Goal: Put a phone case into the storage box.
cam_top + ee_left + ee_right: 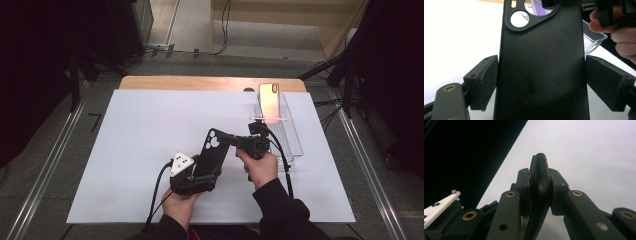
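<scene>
A black phone case point(211, 150) with a camera cut-out at its top is held up over the white mat. My left gripper point(207, 169) grips it across its width near the bottom. In the left gripper view both pads point(484, 82) press on the long sides of the case point(541, 62). My right gripper point(231, 140) comes in from the right and pinches the case's upper corner. In the right gripper view the case point(540, 165) shows edge-on, with the right gripper point(540, 183) shut tight on its thin rim.
A clear plastic rack point(290, 137) stands at the right of the white mat point(140, 135), with a phone point(269, 102) with a shiny orange-pink back upright at its far end. The wooden table edge point(200, 82) shows behind. Metal rails run along the floor on both sides.
</scene>
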The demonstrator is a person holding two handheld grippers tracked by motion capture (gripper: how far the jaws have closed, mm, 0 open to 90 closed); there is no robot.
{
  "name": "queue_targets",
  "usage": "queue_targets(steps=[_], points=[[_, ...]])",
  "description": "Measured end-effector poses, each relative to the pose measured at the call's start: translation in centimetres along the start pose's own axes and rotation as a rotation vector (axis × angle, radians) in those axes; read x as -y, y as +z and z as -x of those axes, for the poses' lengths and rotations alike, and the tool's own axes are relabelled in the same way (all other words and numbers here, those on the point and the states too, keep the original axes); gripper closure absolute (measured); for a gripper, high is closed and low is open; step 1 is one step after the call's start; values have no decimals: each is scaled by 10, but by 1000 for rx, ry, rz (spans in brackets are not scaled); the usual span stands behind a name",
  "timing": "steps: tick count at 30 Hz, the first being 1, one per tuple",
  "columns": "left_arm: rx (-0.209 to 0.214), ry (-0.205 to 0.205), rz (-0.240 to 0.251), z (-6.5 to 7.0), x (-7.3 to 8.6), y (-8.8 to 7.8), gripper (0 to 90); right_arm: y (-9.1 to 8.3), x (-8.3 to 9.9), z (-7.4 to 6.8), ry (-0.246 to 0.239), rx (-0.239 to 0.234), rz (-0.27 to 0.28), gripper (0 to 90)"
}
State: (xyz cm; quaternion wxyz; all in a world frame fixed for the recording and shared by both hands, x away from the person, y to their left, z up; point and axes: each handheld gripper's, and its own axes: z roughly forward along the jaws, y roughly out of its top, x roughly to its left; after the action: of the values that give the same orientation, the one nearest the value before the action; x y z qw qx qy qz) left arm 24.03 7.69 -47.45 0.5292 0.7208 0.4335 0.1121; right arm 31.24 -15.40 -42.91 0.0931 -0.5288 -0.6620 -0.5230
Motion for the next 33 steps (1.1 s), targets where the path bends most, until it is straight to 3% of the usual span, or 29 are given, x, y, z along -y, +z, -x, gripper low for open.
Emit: queue_targets(steps=[14, 17, 21, 26, 33], points=[[30, 27, 10, 0, 0, 0, 137, -5, -3, -4, 17, -99, -16, 772], [44, 31, 0, -2, -3, -1, 133, -6, -3, -9, 7, -98, -15, 772], [32, 42, -38, 0, -9, 0, 94, -7, -4, -13, -22, -92, -18, 772], [55, 4, -91, -3, -11, 1, 94, -9, -4, -16, -58, -57, -15, 772], [87, -7, -147, -7, -19, -1, 98, -14, -5, -18, -129, 1, -10, 772]])
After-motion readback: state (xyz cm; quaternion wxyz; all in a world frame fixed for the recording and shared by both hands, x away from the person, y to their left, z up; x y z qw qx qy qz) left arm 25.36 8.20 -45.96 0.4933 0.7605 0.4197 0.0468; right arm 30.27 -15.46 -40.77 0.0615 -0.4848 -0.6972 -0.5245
